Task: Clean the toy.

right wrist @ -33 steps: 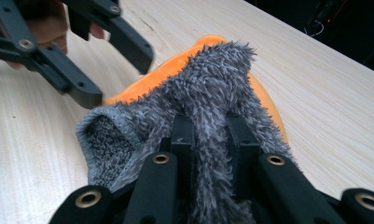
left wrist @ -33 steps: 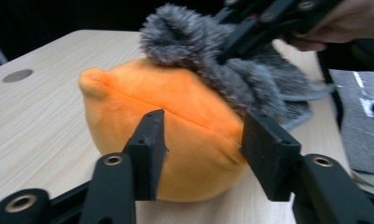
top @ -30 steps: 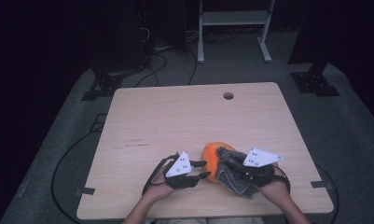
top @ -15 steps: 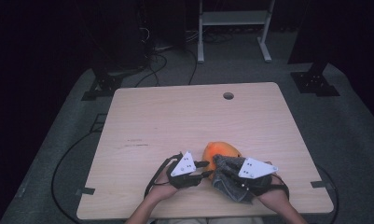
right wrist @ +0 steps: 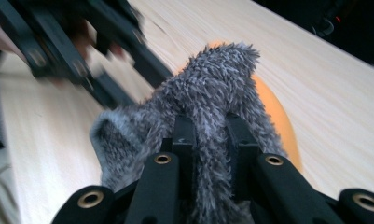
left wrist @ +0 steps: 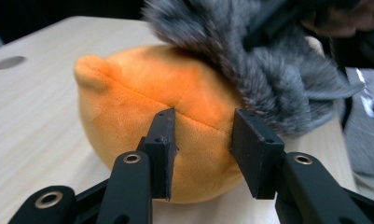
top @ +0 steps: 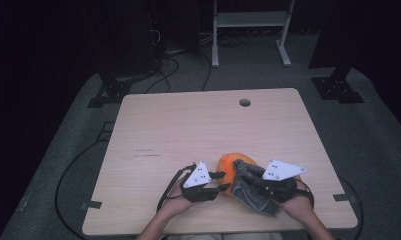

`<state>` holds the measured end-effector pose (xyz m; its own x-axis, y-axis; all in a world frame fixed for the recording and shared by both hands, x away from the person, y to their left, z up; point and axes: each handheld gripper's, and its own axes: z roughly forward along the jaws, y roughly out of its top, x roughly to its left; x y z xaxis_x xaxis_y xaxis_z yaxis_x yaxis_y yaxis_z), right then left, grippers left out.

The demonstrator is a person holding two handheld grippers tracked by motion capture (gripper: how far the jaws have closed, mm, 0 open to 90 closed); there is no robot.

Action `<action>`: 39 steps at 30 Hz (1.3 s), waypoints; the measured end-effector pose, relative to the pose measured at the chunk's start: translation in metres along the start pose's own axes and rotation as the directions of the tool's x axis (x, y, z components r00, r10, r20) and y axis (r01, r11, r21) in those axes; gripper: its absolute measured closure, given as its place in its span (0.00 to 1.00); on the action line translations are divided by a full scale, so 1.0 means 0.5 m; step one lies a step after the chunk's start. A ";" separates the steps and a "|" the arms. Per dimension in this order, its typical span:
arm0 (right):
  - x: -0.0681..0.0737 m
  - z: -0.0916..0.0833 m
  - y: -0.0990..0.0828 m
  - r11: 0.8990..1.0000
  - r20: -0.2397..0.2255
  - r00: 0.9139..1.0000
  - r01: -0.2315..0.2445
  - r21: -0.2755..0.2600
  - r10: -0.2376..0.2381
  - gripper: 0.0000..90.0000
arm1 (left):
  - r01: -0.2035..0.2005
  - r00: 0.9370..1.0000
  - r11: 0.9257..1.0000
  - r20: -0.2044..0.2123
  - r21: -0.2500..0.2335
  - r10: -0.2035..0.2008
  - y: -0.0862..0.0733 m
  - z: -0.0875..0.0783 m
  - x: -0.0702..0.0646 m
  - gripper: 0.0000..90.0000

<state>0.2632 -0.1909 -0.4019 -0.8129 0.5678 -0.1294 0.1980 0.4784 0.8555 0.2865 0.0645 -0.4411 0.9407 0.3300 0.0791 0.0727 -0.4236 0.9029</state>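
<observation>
Seen from above with both forearms entering from the near edge, hands level and close together. Left gripper (top: pixel 220 181) pointed toward the right one, jaws pressed into a fold of the orange plush (left wrist: pixel 142 107) just ahead of them, pads (left wrist: pixel 162 144) dimpling its side. Right gripper (right wrist: pixel 211 135) angled in toward the left, jaws clamped on a strip of the grey furry fabric (right wrist: pixel 208 93) rising between them. Left hand (top: pixel 180 202) wrapped around its handle; right hand (top: pixel 295 202) likewise, wrist bent inward.
</observation>
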 end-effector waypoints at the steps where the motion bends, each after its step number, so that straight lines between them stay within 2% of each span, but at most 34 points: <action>1: 0.007 0.006 0.009 1.000 -0.005 1.000 0.023 0.006 -0.023 0.85 | 0.000 1.000 1.000 0.000 0.000 0.000 0.000 0.000 0.000 0.66; 3: 0.012 0.014 0.014 0.999 -0.008 0.999 0.041 0.024 -0.041 0.85 | -0.022 1.000 1.000 -0.006 0.021 0.022 -0.001 0.001 -0.006 0.66; 4: 0.006 0.024 0.015 0.998 -0.018 0.999 0.045 0.035 -0.045 0.85 | -0.015 1.000 1.000 -0.010 0.025 0.015 -0.005 -0.001 -0.004 0.66; 6: -0.012 0.022 0.009 1.000 -0.026 1.000 0.010 0.028 -0.010 0.85 | -0.017 1.000 0.999 -0.007 0.031 0.017 -0.008 -0.001 -0.002 0.66; 8: -0.029 0.016 -0.001 0.999 0.000 1.000 -0.021 0.032 0.021 0.85 | -0.020 1.000 0.999 -0.005 0.034 0.020 -0.008 -0.001 -0.002 0.66; 9: -0.029 0.016 -0.001 0.999 0.000 1.000 -0.021 0.032 0.021 0.85 | -0.020 1.000 0.999 -0.005 0.034 0.020 -0.008 -0.001 -0.002 0.66; 10: -0.042 0.010 -0.013 0.998 0.008 0.999 -0.049 0.039 0.049 0.85 | -0.015 1.000 1.000 -0.002 0.024 0.015 -0.005 -0.005 -0.001 0.65; 11: -0.042 0.010 -0.013 0.998 0.008 0.999 -0.049 0.039 0.049 0.85 | -0.015 1.000 1.000 -0.002 0.024 0.015 -0.005 -0.005 -0.001 0.61; 12: -0.045 0.008 -0.022 0.997 0.008 0.998 -0.068 0.039 0.068 0.85 | 0.008 0.999 1.000 -0.033 -0.011 -0.009 0.002 -0.012 -0.002 0.54; 13: -0.045 0.008 -0.022 0.997 0.008 0.998 -0.068 0.039 0.068 0.85 | 0.008 0.999 1.000 -0.033 -0.011 -0.009 0.002 -0.012 -0.002 0.46; 14: -0.043 0.007 -0.024 0.997 0.011 0.997 -0.070 0.042 0.070 0.85 | 0.028 0.997 0.999 -0.071 -0.022 -0.030 0.007 -0.013 -0.002 0.46; 15: -0.039 0.006 -0.025 0.997 0.002 0.998 -0.069 0.041 0.069 0.85 | 0.053 0.995 0.998 -0.082 -0.040 -0.056 0.009 -0.014 0.000 0.43; 16: -0.025 0.008 -0.024 0.998 -0.011 0.999 -0.044 0.044 0.044 0.85 | 0.071 0.993 0.996 -0.094 -0.052 -0.075 0.010 -0.013 0.003 0.43; 18: -0.010 0.010 -0.022 0.999 -0.028 0.999 -0.025 0.047 0.026 0.85 | 0.079 0.988 0.996 -0.128 -0.032 -0.083 0.005 -0.007 0.005 0.43; 19: -0.010 0.010 -0.022 0.999 -0.028 0.999 -0.025 0.047 0.026 0.85 | 0.079 0.988 0.996 -0.128 -0.032 -0.083 0.005 -0.007 0.005 0.45; 20: -0.002 0.011 -0.020 0.999 -0.043 0.999 0.001 0.052 0.001 0.85 | 0.086 0.987 0.996 -0.135 -0.019 -0.088 -0.001 -0.004 0.006 0.46; 21: -0.004 0.011 -0.020 0.998 -0.046 0.999 0.007 0.058 -0.004 0.85 | 0.086 0.987 0.996 -0.135 -0.019 -0.088 -0.001 -0.004 0.006 0.47; 24: -0.017 0.007 -0.021 0.998 -0.047 0.999 -0.017 0.056 0.020 0.85 | 0.073 0.987 0.997 -0.143 0.004 -0.072 -0.005 -0.005 0.006 0.48; 25: -0.026 0.006 -0.024 0.998 -0.036 0.999 -0.028 0.059 0.031 0.85 | 0.075 0.987 0.997 -0.142 0.007 -0.073 -0.006 -0.006 0.007 0.49; 26: -0.045 0.002 -0.032 0.996 -0.002 0.998 -0.061 0.065 0.061 0.85 | 0.077 0.988 0.997 -0.139 0.018 -0.074 -0.008 -0.007 0.011 0.50; 29: -0.054 -0.001 -0.037 0.994 0.015 0.996 -0.085 0.069 0.084 0.85 | 0.091 0.987 0.996 -0.130 0.014 -0.089 -0.010 -0.010 0.014 0.48; 31: -0.054 0.001 -0.039 0.993 0.005 0.996 -0.092 0.069 0.092 0.85 | 0.113 0.986 0.994 -0.119 -0.008 -0.113 -0.007 -0.017 0.019 0.45; 32: -0.042 0.006 -0.037 0.994 0.000 0.997 -0.071 0.079 0.071 0.85 | 0.157 0.978 0.987 -0.131 -0.035 -0.160 -0.001 -0.023 0.025 0.31; 33: -0.042 0.006 -0.037 0.994 0.000 0.997 -0.071 0.079 0.071 0.85 | 0.157 0.978 0.987 -0.131 -0.035 -0.160 -0.001 -0.023 0.025 0.26; 34: -0.030 0.005 -0.035 0.995 -0.033 0.998 -0.055 0.078 0.058 0.85 | 0.213 0.969 0.975 -0.117 -0.065 -0.219 0.003 -0.024 0.032 0.23; 35: -0.030 0.005 -0.035 0.995 -0.033 0.998 -0.055 0.078 0.058 0.85 | 0.213 0.969 0.975 -0.117 -0.065 -0.219 0.003 -0.024 0.032 0.22; 36: -0.012 0.002 -0.034 0.996 -0.054 0.998 -0.028 0.084 0.033 0.84 | 0.238 0.963 0.969 -0.116 -0.064 -0.244 0.006 -0.019 0.033 0.21; 37: -0.012 0.002 -0.034 0.996 -0.054 0.998 -0.028 0.084 0.033 0.84 | 0.238 0.963 0.969 -0.116 -0.064 -0.244 0.006 -0.019 0.033 0.20; 38: -0.003 0.001 -0.034 0.996 -0.076 0.997 -0.009 0.086 0.015 0.84 | 0.246 0.962 0.968 -0.108 -0.049 -0.250 0.006 -0.014 0.033 0.22; 39: -0.002 -0.001 -0.034 0.996 -0.086 0.996 -0.001 0.090 0.009 0.84 | 0.246 0.963 0.969 -0.106 -0.025 -0.247 0.004 -0.009 0.031 0.27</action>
<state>0.2602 -0.2000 -0.4162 -0.8554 0.5120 -0.0783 0.2472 0.5363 0.8070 0.3001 0.0725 -0.4361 0.8529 0.5120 -0.1017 0.2933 -0.3087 0.9048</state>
